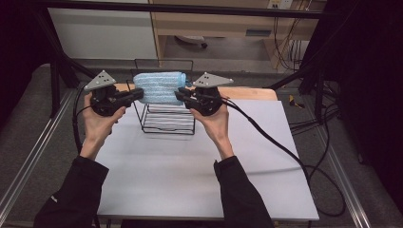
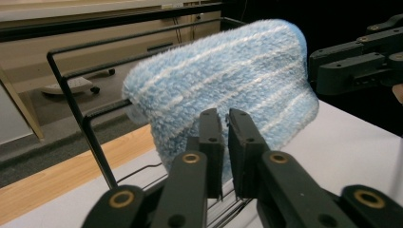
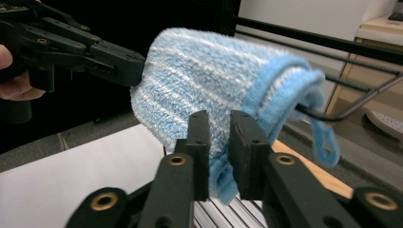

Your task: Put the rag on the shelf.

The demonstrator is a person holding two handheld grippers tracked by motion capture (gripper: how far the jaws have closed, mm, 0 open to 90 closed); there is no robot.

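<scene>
A fluffy light-blue striped towel (image 1: 159, 88) (image 2: 223, 76) (image 3: 204, 80) hangs folded over the top rail of a black wire rack (image 1: 168, 121) (image 2: 71, 90) (image 3: 332, 114) on the white table. My left gripper (image 1: 140, 93) (image 2: 225, 118) meets the towel's left end, its jaws nearly together on the lower edge. At the right end, my right gripper (image 1: 178, 95) (image 3: 220, 123) has a slightly wider gap, and the towel's hemmed lower corner fills it. A small blue loop dangles from that corner. Each gripper also appears across the towel in the other's view.
The white tabletop (image 1: 190, 166) stretches toward me in front of the rack, with a wooden strip (image 1: 252, 92) along its far edge. Black cables (image 1: 285, 147) trail off the right side. Dark frame bars stand at both sides and behind.
</scene>
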